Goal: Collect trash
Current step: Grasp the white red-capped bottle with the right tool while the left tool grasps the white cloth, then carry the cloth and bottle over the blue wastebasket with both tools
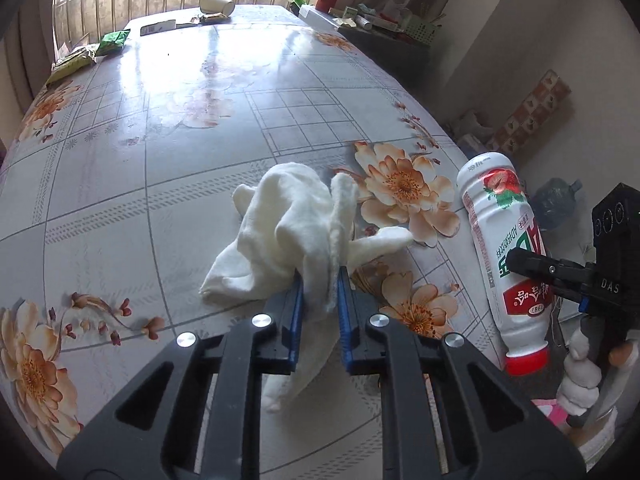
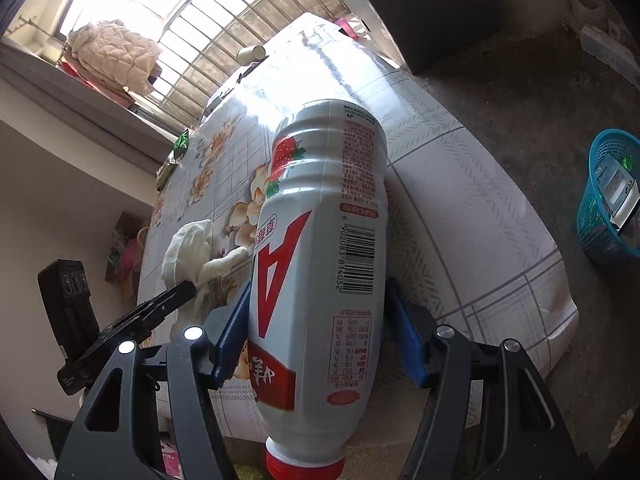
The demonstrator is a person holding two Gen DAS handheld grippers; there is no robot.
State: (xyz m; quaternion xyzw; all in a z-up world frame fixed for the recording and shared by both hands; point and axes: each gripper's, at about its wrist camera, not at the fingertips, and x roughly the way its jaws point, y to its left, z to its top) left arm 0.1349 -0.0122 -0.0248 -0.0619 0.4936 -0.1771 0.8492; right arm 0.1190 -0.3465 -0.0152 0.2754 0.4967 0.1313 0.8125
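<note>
My left gripper (image 1: 320,288) is shut on a crumpled white tissue (image 1: 288,232), which rests on the flowered tablecloth (image 1: 180,128) near the table's front. My right gripper (image 2: 318,312) is shut on a white strawberry-drink bottle (image 2: 320,248) with a red cap, held cap toward the camera beside the table's right edge. In the left wrist view the bottle (image 1: 504,252) and the right gripper (image 1: 568,276) show at the right. In the right wrist view the tissue (image 2: 192,256) and the left gripper (image 2: 188,286) show at the left.
A tipped paper cup (image 1: 216,3), wrappers (image 1: 214,18) and green snack packets (image 1: 114,42) lie at the table's far end. A teal plastic basket (image 2: 608,200) with some trash stands on the floor to the right. Cluttered shelves (image 1: 384,20) line the far right wall.
</note>
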